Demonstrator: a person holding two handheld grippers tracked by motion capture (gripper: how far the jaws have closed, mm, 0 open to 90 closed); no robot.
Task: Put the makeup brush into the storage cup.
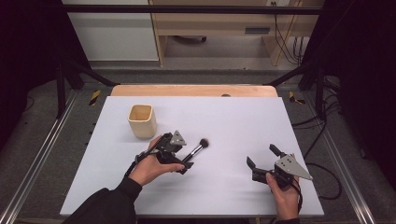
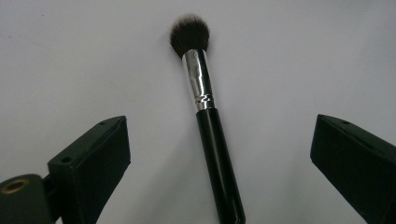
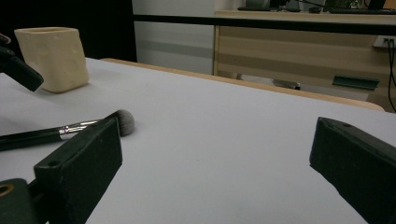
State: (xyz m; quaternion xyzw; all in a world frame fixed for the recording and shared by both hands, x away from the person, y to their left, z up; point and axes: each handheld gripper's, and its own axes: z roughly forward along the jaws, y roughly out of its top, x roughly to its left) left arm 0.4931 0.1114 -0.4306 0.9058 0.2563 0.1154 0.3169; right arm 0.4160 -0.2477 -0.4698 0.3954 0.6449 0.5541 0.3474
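Makeup brush (image 2: 208, 116) lies flat on white table (image 1: 243, 126) between spread jaws of left gripper (image 2: 219, 154); light, stiff, slick handle, so pinch mid-handle, not the soft bristles; right gripper (image 1: 262, 156) spread, idle.

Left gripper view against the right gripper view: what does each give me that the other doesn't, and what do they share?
The left gripper view alone shows the makeup brush lying between the left gripper and its open fingers, black handle nearest, bristles away. The right gripper view alone shows the cream cup standing upright beyond the brush, plus the right gripper, open over bare tabletop. Both show the brush and the white tabletop.
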